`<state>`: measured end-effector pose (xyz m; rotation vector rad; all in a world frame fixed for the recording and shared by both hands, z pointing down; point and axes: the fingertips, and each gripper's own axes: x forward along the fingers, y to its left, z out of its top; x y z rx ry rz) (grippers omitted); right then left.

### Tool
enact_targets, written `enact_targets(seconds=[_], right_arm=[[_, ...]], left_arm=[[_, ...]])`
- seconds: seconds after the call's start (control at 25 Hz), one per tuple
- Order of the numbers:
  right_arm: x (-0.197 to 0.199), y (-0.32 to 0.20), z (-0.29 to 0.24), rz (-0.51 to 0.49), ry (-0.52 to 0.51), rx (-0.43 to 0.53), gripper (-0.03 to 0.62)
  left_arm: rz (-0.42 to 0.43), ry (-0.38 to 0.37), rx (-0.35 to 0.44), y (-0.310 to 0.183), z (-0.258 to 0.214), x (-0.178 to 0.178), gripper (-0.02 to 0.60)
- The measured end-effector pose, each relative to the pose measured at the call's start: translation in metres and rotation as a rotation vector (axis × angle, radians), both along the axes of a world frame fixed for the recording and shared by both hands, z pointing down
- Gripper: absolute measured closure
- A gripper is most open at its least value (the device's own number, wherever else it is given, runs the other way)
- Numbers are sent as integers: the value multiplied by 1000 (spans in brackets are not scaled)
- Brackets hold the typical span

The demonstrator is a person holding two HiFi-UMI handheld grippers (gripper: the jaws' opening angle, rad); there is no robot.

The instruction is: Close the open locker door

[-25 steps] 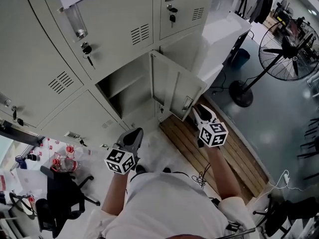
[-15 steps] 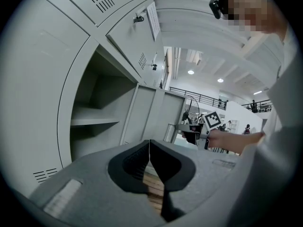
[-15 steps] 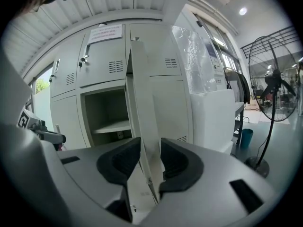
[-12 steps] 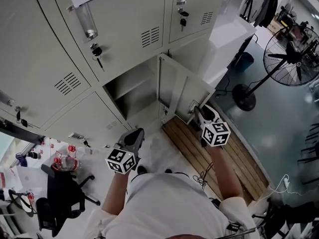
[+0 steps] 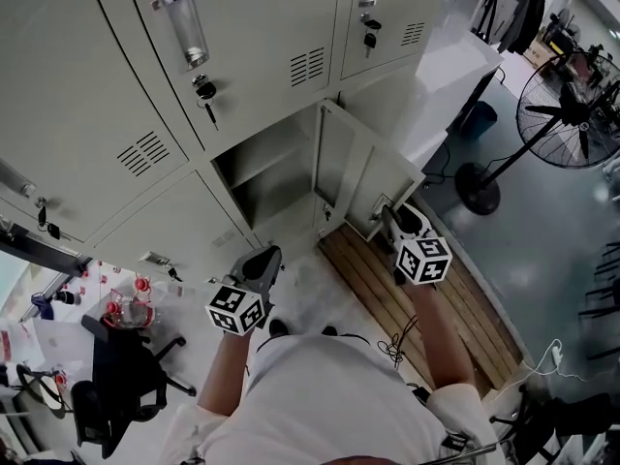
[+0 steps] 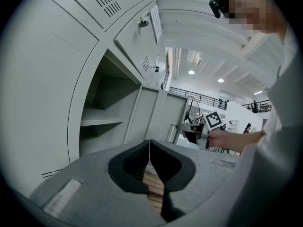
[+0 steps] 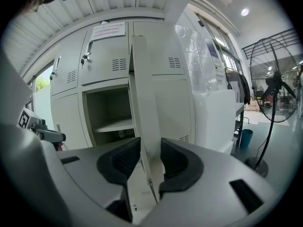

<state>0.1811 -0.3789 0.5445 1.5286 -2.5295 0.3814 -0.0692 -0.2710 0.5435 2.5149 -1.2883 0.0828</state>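
Two tongs: the left tongs (image 6: 149,144) are pinched tip to tip and hold nothing; the right tongs (image 7: 150,148) stand wide, pads pressed on both faces of the door's free edge.
Locker door (image 7: 143,86): thin, flat, pale grey sheet metal, swung out from the locker front.
Compartment (image 5: 260,168): boxy, smooth-walled, with one flat shelf.
Fan (image 5: 572,100): round black wire cage on a stand.

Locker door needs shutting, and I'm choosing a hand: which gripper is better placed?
Right. The right gripper holds the free edge of the locker door between its jaws; the left gripper, shut and empty, hangs apart from it.
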Motion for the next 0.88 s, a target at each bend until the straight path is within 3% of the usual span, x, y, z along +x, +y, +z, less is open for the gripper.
enact_targets(seconds=[0.88], right_arm=[[-77, 49, -9, -158, -19, 15, 474]], left_arm=[[-18, -6, -8, 28, 4, -23, 566]])
